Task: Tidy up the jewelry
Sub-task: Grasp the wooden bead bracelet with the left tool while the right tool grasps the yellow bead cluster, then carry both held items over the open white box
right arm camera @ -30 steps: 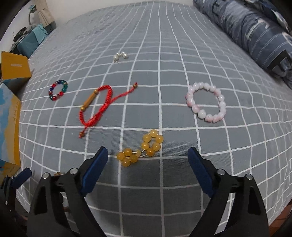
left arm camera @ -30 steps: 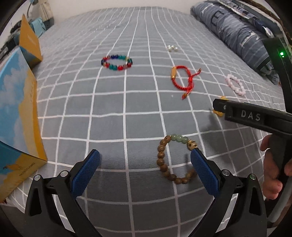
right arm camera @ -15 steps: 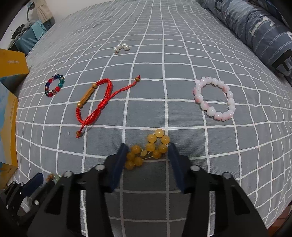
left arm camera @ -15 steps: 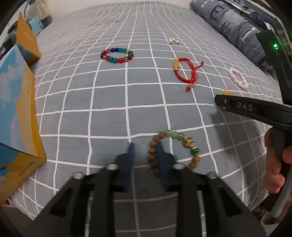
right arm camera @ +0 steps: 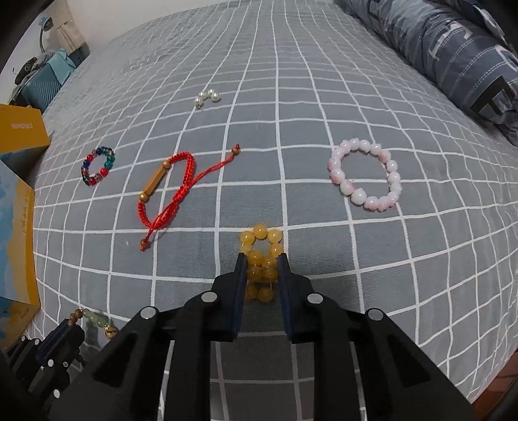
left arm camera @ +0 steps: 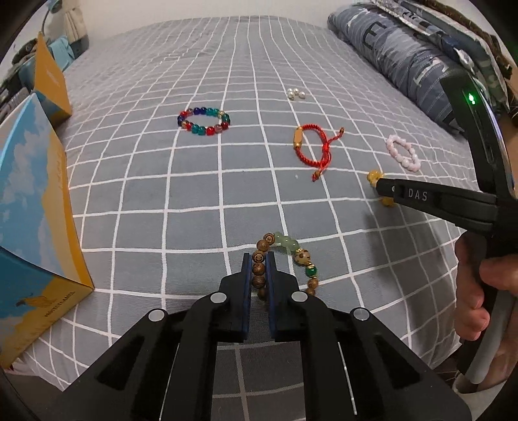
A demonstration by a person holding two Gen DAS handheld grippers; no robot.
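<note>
Under me a bed (left arm camera: 194,181) with a grey sheet, white grid lines. Rolled blue-grey striped quilt (right arm camera: 453,55) along its far right edge. Left edge: blue-and-yellow box (left arm camera: 29,226) standing on the bed, yellow box (left arm camera: 48,81) behind it. White wall (left arm camera: 194,9) at the back. Teal bag (right arm camera: 48,81) and clutter in the far left corner. Even indoor light.
</note>
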